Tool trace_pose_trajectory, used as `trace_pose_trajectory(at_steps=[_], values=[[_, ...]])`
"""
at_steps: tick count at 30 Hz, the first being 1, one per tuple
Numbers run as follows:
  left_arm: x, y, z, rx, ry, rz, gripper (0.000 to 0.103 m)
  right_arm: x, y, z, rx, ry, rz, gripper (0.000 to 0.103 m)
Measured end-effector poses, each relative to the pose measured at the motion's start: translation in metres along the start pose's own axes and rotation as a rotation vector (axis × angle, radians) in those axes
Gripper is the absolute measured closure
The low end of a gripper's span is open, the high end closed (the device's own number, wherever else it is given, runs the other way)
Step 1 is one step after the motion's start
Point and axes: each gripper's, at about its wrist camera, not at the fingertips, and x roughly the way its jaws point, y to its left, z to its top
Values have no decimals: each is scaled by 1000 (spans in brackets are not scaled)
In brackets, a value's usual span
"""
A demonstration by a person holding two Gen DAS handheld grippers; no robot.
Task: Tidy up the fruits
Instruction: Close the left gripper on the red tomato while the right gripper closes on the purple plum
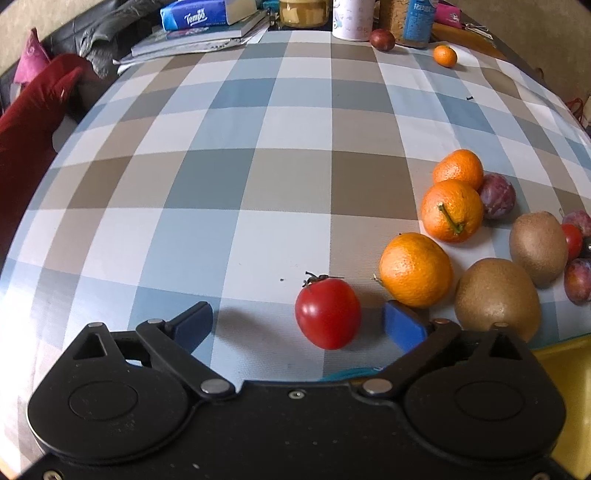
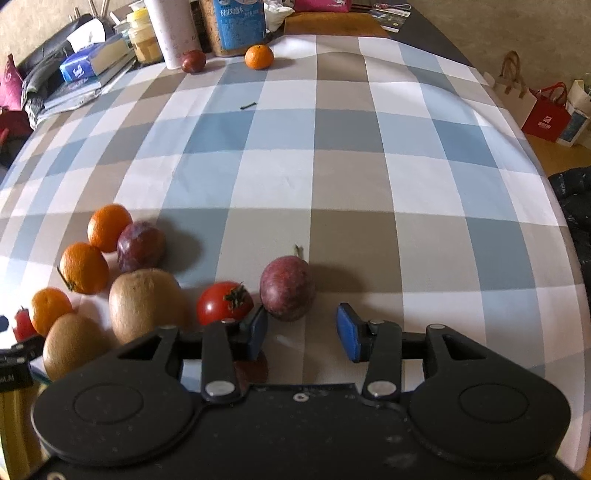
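In the left wrist view my left gripper [image 1: 299,325] is wide open over the checked tablecloth [image 1: 236,177]. A red tomato [image 1: 328,313] lies between its blue pads, nearer the right one, and touches neither. Right of it lie three oranges [image 1: 415,275], two kiwis [image 1: 496,299] and dark plums [image 1: 496,195]. In the right wrist view my right gripper [image 2: 303,332] is open. A purple plum [image 2: 287,288] lies just ahead of its fingertips, close to the left pad. A second tomato [image 2: 223,302] sits left of that finger, next to the kiwis [image 2: 146,302] and oranges [image 2: 84,267].
At the table's far edge stand a white cup [image 2: 171,33], a blue-labelled bottle [image 2: 240,26], a jar [image 1: 303,13] and books with a tissue pack [image 1: 195,16]; one plum [image 2: 193,61] and a small orange [image 2: 259,56] lie there. Bags [image 2: 546,114] stand on the floor at the right.
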Motion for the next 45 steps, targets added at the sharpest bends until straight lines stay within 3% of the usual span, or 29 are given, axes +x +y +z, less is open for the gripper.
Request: trace_pose_trajectory(at_steps=[10, 13, 22, 33, 36, 41, 45], values=[[4, 2, 0, -3, 5, -7, 0, 10, 0, 21, -23, -4, 29, 63], [4, 2, 1, -6, 12, -8, 0, 10, -5, 21, -28, -15, 54, 68], [4, 2, 2, -26, 26, 2, 0, 9, -20, 18, 10, -17, 116, 69], [-3, -3, 2, -1, 14, -28, 22, 6, -20, 11, 28, -47, 119, 67], [-6, -6, 1, 11, 4, -37, 33, 6, -24, 11, 48, -42, 139, 67], [-12, -12, 0, 42, -17, -49, 61, 4, -25, 11, 61, -45, 159, 69], [-11, -10, 2, 24, -13, -50, 61, 2, -24, 9, 51, -57, 166, 70]])
